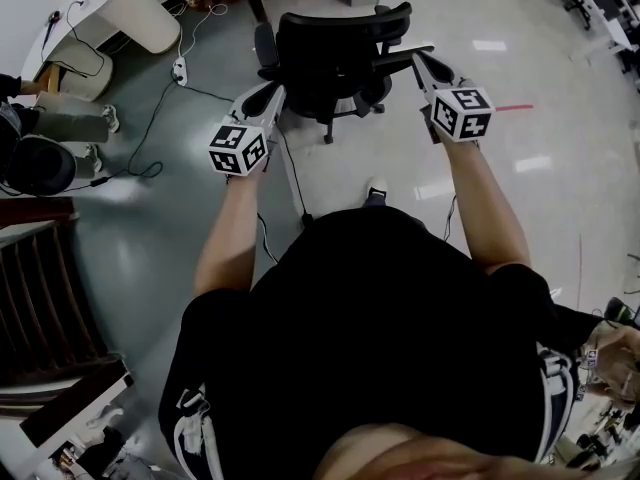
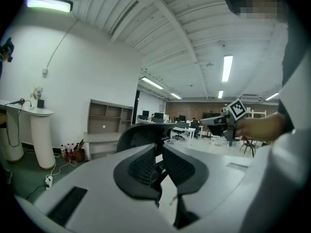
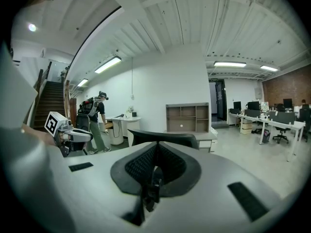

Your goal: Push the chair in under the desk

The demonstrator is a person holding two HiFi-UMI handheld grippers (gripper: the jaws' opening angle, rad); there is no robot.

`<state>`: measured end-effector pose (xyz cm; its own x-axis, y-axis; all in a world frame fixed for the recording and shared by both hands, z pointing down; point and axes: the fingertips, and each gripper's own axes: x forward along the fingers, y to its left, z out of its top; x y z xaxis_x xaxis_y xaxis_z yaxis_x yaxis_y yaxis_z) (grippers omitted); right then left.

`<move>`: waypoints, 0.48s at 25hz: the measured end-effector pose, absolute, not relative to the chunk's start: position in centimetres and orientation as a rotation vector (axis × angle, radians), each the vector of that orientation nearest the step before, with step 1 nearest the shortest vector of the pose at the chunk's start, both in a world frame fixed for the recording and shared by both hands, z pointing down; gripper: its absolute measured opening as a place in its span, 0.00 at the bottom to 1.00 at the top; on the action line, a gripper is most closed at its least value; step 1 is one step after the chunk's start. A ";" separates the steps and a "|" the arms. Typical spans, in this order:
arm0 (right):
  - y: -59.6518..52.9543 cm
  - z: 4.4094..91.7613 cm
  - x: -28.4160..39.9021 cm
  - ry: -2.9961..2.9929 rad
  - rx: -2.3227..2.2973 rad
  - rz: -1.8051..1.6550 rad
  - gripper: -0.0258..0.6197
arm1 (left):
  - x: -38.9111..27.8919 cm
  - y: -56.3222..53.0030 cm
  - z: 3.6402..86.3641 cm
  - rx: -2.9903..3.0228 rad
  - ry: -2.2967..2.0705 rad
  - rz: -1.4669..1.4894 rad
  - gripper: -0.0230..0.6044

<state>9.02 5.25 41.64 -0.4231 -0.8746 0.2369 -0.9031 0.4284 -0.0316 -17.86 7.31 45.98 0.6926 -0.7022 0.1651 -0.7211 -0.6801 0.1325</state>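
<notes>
You are at the approach step. The chair stands out on the open floor in the upper middle of the head view, its back toward you, and it is not under any surface. Your left claw is closed with nothing in it, held just left of the chair's back. Your right claw is likewise closed and empty, up by the armrest on the right (whether it touches, the head view does not settle). In both gripper views the curved top of the backrest shows just beyond the closed jaws.

The next move, I judge, calls for setting both closed claws against the backrest, one on each side, and pushing evenly so the chair rolls straight rather than swinging.

The likeliest surface is the white round-ended one in the upper left of the frame, well apart from the chair. A power strip lies on the floor between them. A shelf unit stands behind the chair, a person stands at the white surface, and a staircase fills the lower left.
</notes>
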 end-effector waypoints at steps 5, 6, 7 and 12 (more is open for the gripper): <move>2.4 42.1 10.9 -2.520 1.566 0.249 0.04 | -16.6 4.7 45.5 2.708 -1.201 0.158 0.12; 1.7 42.2 11.2 -2.528 1.560 0.252 0.04 | -16.3 4.1 45.4 2.706 -1.211 0.163 0.12; 0.9 42.2 11.6 -2.536 1.553 0.256 0.04 | -15.9 3.5 45.2 2.705 -1.222 0.169 0.12; -3.5 42.1 13.6 -2.577 1.524 0.275 0.04 | -14.4 0.1 44.4 2.686 -1.293 0.186 0.12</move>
<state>13.62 -3.46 42.11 -0.4791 -0.8529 0.2074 -0.8775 0.4716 -0.0876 -14.45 0.15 44.45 0.6198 -0.7643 0.1780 -0.7835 -0.6155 0.0854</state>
